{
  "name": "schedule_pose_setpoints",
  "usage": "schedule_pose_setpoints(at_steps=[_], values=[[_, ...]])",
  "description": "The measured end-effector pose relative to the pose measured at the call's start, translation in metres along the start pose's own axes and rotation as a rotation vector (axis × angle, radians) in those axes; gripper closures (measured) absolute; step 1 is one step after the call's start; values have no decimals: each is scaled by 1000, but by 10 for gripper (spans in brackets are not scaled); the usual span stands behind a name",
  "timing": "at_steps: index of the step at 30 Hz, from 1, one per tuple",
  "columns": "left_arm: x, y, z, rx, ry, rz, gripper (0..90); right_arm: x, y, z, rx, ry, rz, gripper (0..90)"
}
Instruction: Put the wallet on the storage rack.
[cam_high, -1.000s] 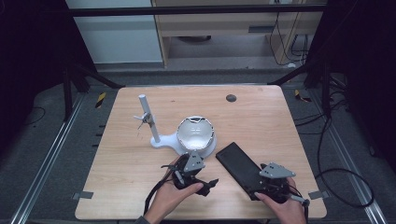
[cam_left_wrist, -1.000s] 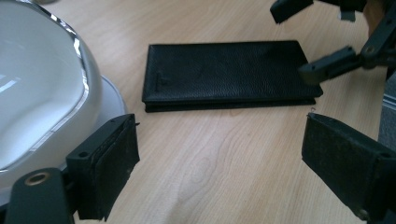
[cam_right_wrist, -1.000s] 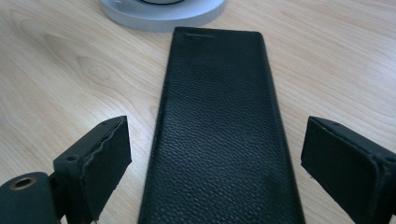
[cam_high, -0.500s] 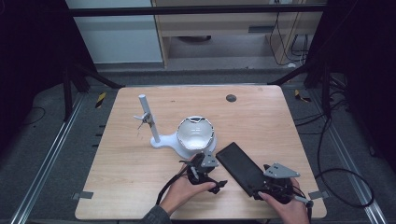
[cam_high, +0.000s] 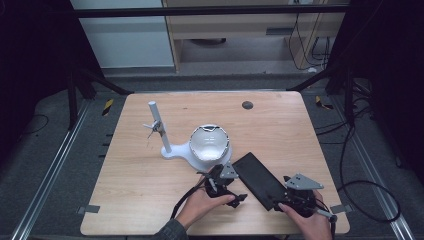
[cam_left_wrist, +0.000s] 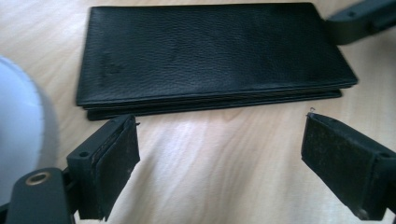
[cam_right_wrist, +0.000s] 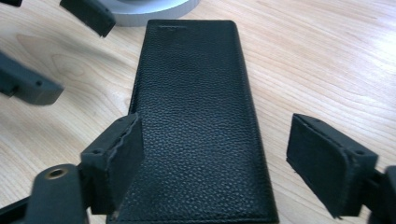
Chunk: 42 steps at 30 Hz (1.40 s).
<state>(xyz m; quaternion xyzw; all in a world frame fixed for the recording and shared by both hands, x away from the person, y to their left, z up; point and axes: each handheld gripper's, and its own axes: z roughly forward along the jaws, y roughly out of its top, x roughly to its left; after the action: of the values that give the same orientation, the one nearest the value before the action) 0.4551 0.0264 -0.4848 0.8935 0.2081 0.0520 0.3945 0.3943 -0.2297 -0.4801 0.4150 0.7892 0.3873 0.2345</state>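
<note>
A: Right gripper (cam_right_wrist: 212, 163) sat at the near end of the black leather wallet (cam_right_wrist: 198, 116), close to the table's (cam_high: 150, 200) near right corner. Jaws had just been closing, but both pads stood off the wallet's long edges. Wallet between them, nothing pinched.

B: Left gripper (cam_left_wrist: 219, 158)?

A: Jaws spread wide, nothing between them. It faced the wallet's long left edge, bare wood in the gap, no contact.

B: Wallet state?

A: Flat on the tabletop, closed, lying at a slant from the near right corner toward the middle. Not lifted, not opened.

B: So progress?

A: Early, I'd say. Both grippers lined up, no hold made. Clamping, lifting or opening all looked left to do.

B: Anything in the way?

A: White round bowl-shaped unit (cam_high: 209, 143) on a white base with an upright white post (cam_high: 159, 127), touching or just beside the wallet's far end. Could crowd the left gripper, a guess. Small dark round spot (cam_high: 247, 105) near the far edge, well apart.
</note>
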Motion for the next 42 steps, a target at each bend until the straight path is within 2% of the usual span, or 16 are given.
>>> schedule_pose_setpoints(at_steps=[6,9,17,24,30,38,42], values=[[-6,4,8,27,-55,16,121,-2,-1,-1,-4,-8,9,205],[-7,5,12,27,-63,-1,123,-3,0,-2,-6,-11,10,199],[-8,5,20,47,-105,-6,132,-7,-2,-6,-13,-25,21,218],[-8,7,27,60,-116,-18,142,-7,-1,-7,-12,-25,26,215],[-6,8,29,52,-135,-40,138,-7,-1,-7,-19,-22,26,210],[-6,10,29,27,-136,-47,139,-6,0,-9,-22,-12,19,202],[-5,14,26,2,-137,-43,141,-3,-1,-19,-34,-10,5,202]])
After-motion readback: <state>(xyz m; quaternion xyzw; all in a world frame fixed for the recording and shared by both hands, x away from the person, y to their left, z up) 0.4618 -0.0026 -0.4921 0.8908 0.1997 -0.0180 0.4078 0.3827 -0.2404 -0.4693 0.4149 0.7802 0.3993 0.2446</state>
